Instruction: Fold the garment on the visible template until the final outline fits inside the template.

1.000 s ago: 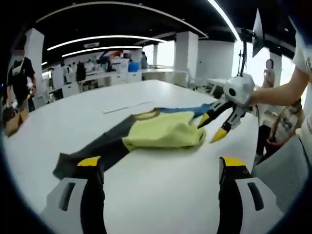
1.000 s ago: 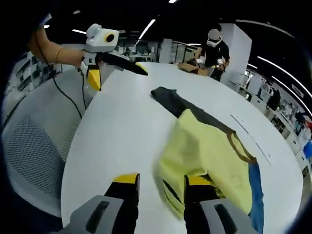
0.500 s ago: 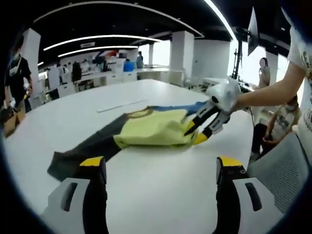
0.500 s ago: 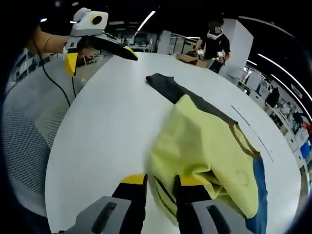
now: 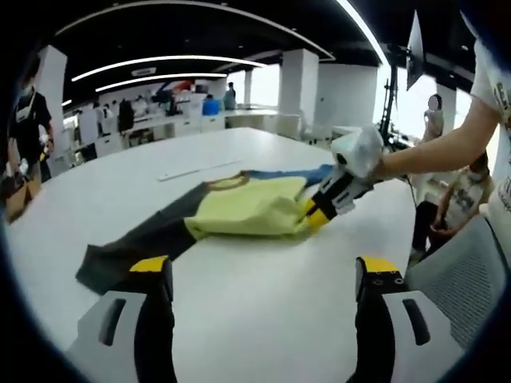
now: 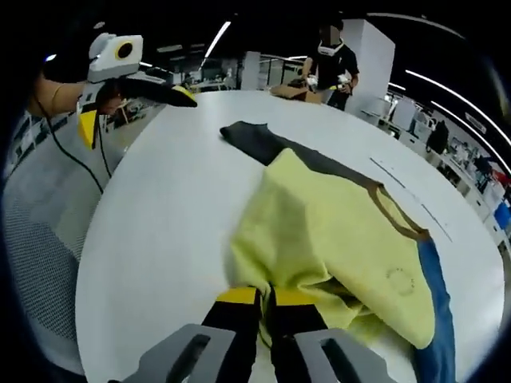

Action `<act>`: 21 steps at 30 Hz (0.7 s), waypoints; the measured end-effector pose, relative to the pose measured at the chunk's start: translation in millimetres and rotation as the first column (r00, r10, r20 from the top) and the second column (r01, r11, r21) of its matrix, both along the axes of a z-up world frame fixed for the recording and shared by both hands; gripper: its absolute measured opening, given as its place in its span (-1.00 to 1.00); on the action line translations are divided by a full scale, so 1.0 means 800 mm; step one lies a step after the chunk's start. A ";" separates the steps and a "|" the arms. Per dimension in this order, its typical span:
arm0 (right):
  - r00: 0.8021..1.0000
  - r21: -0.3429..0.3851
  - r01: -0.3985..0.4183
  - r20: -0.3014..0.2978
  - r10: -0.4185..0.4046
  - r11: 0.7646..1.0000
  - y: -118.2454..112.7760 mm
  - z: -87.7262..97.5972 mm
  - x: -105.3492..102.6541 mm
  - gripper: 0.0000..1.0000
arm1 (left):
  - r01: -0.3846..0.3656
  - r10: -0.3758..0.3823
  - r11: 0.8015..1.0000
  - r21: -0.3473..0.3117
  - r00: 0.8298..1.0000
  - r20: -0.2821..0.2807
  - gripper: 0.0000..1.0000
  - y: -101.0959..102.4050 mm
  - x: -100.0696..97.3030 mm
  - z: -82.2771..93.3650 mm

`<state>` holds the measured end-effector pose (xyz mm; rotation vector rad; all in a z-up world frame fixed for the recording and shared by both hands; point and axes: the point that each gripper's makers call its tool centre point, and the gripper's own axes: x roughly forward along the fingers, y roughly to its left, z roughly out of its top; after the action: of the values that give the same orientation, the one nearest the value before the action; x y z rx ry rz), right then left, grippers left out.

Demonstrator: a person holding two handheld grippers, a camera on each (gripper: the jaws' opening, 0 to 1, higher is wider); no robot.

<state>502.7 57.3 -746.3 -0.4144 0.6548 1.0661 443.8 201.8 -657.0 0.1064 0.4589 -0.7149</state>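
A yellow garment (image 5: pixel 243 209) with a dark sleeve (image 5: pixel 128 254) and a blue sleeve (image 5: pixel 297 175) lies partly folded on the white table (image 5: pixel 263 311). In the left gripper view, my left gripper (image 5: pixel 263 267) hovers open over bare table in front of the garment. My right gripper (image 5: pixel 315 214) comes in from the right, pinching the yellow edge. In the right gripper view, my right gripper (image 6: pixel 267 299) is shut on the near yellow hem (image 6: pixel 275 275). The yellow body (image 6: pixel 327 231) spreads ahead and the dark sleeve (image 6: pixel 255 142) reaches away. The left gripper (image 6: pixel 136 110) hangs open above the table's far left.
A thin pale strip (image 5: pixel 200 169) lies on the table beyond the garment. A person in black (image 6: pixel 326 60) stands at the far table edge by a cardboard box (image 6: pixel 291 90). Mesh chairs (image 5: pixel 463 267) (image 6: pixel 36 255) stand at the near edge. Other people (image 5: pixel 471 191) stand to the right.
My right gripper has moved in to the yellow hem and closed on it. The left gripper has stayed open above the table.
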 end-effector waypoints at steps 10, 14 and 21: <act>0.997 0.112 0.071 0.006 -0.072 0.991 -0.003 0.054 0.018 -1.00 | -0.003 0.003 1.000 -0.001 1.000 -0.020 0.80 -0.001 -0.009 -0.008; 0.993 0.163 0.113 0.027 -0.118 0.980 -0.003 0.080 0.038 -1.00 | 0.001 -0.001 1.000 -0.008 1.000 -0.025 0.80 -0.004 -0.011 -0.008; 0.978 0.213 0.196 0.027 -0.207 0.957 -0.008 0.096 0.081 -1.00 | 0.006 -0.006 1.000 -0.008 1.000 -0.027 0.79 -0.005 -0.010 -0.008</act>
<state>567.5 51.3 -669.7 -0.1856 0.5224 0.9163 435.5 197.8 -663.5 0.0904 0.4816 -0.7250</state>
